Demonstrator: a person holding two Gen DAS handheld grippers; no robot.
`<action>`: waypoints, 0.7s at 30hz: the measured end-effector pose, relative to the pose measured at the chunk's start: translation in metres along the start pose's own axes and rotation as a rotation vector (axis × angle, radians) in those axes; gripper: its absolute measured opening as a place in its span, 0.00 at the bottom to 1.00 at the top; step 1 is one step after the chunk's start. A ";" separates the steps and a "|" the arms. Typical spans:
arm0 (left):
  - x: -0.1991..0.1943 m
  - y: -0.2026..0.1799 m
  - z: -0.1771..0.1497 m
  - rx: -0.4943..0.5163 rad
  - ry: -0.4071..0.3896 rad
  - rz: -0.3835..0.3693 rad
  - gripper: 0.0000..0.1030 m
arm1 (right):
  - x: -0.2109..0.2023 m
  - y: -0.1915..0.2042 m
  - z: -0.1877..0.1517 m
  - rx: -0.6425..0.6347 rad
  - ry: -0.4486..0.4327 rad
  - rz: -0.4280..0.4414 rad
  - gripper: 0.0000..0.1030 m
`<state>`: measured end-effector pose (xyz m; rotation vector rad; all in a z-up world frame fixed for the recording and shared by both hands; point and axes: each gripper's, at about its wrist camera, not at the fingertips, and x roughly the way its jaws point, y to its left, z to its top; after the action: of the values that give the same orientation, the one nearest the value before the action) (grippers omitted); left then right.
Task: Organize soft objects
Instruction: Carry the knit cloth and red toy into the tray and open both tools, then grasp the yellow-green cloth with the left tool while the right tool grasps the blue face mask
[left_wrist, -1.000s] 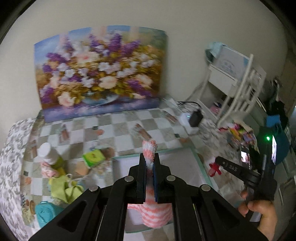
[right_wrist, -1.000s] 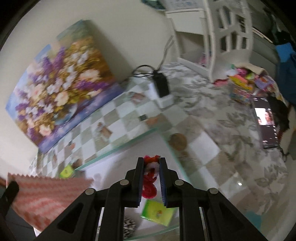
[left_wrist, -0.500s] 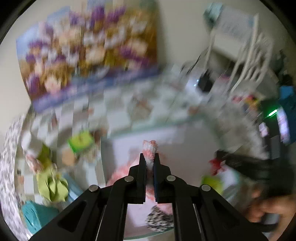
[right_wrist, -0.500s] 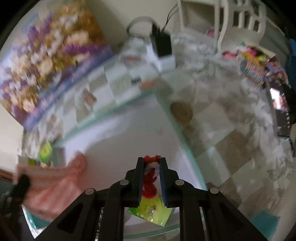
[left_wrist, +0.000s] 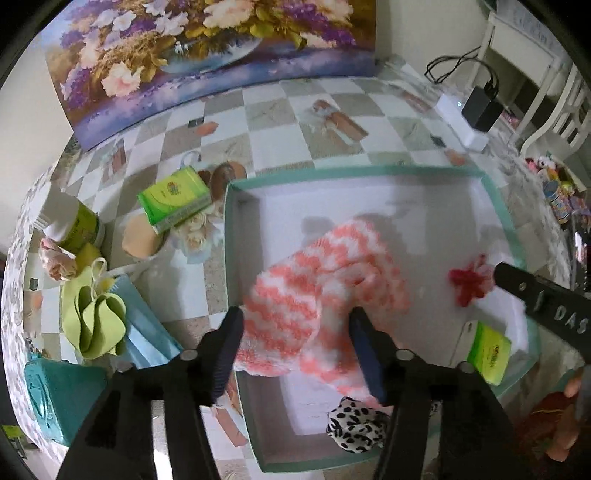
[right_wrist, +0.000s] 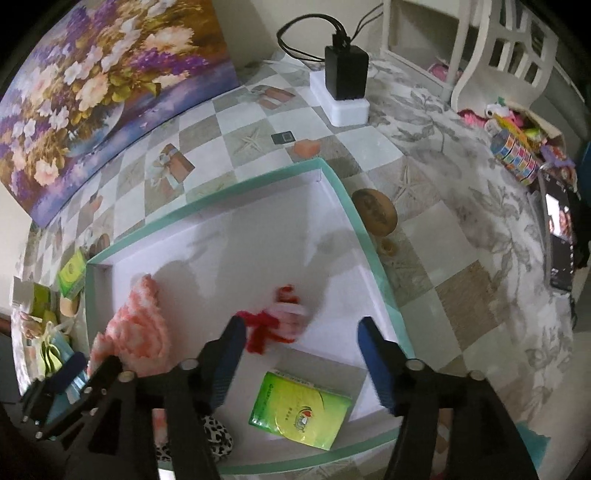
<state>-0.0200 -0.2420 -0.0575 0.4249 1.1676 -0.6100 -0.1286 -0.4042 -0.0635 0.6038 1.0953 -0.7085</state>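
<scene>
A shallow white tray with a teal rim (left_wrist: 495, 206) (right_wrist: 354, 218) lies on the checkered table. A pink-and-white striped fuzzy sock (left_wrist: 325, 280) (right_wrist: 136, 332) lies inside it, between the open fingers of my left gripper (left_wrist: 295, 343). A small red-and-white yarn toy (right_wrist: 277, 321) (left_wrist: 471, 282) lies in the tray just ahead of my open right gripper (right_wrist: 301, 354). A green tissue pack (right_wrist: 299, 410) (left_wrist: 489, 352) and a leopard-print cloth (left_wrist: 356, 424) (right_wrist: 216, 439) also lie in the tray.
Left of the tray are a second green tissue pack (left_wrist: 177, 199), a white-capped bottle (left_wrist: 70, 225), a lime cloth (left_wrist: 96, 321) and a teal box (left_wrist: 55, 398). A flower painting (left_wrist: 207, 48) leans on the wall. A black charger on a white block (right_wrist: 345, 88) stands at back right.
Both grippers lowered over the tray and opened. The striped sock dropped from the left gripper and the red yarn toy from the right; both now lie in the tray.
</scene>
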 end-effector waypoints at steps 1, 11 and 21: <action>-0.002 0.002 0.003 -0.007 -0.005 -0.005 0.72 | -0.002 0.001 0.000 -0.007 -0.004 -0.007 0.74; -0.028 0.045 0.018 -0.134 -0.081 -0.010 0.93 | -0.033 0.009 0.001 -0.034 -0.101 -0.009 1.00; -0.056 0.156 0.012 -0.359 -0.098 0.170 0.93 | -0.052 0.026 -0.005 -0.068 -0.123 -0.041 1.00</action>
<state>0.0747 -0.1173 -0.0007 0.1826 1.1069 -0.2626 -0.1268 -0.3732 -0.0142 0.4751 1.0160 -0.7311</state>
